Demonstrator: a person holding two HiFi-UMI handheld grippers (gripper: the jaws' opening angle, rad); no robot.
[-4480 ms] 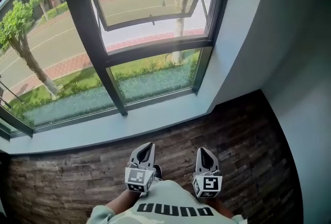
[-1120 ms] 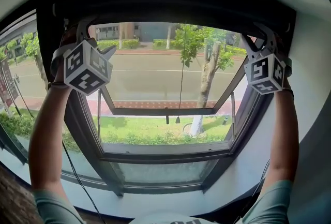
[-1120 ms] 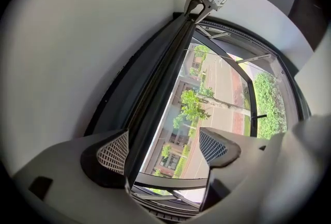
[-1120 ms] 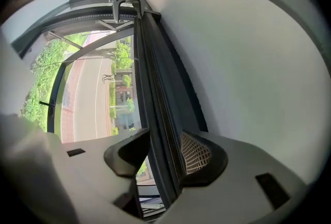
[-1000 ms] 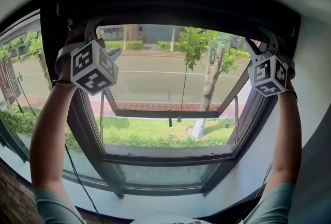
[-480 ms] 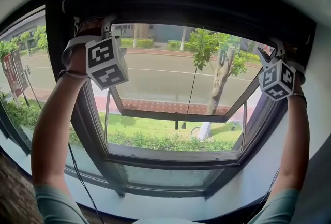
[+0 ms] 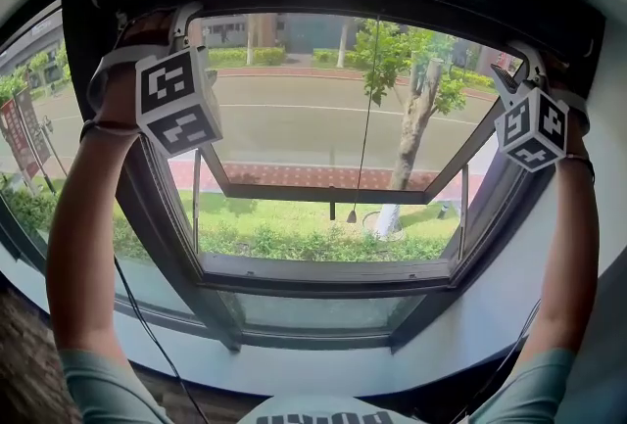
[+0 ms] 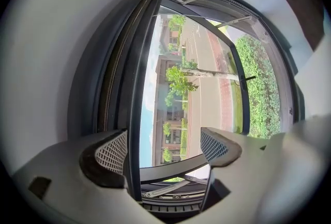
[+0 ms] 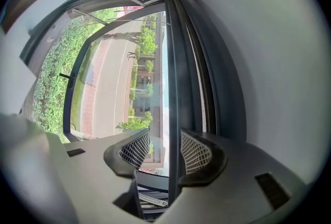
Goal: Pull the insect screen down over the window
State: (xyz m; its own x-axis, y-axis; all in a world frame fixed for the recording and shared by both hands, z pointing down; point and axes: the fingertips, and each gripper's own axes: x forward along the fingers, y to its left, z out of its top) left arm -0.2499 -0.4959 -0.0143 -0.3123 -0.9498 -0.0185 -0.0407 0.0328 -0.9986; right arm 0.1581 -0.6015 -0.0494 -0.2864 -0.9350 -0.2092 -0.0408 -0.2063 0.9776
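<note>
Left gripper view showed the left gripper point(image 8: 163, 148) with its jaws wide apart around the dark insect screen bar point(image 8: 138, 93). The bar lay just beside one pad. Right gripper view showed the right gripper point(image 9: 159, 151) with a narrower gap. The same bar passed between its jaws, close to one pad, but was not clamped. From the head view, the bar sat at the very top of the window point(image 7: 323, 270), not yet drawn down.
</note>
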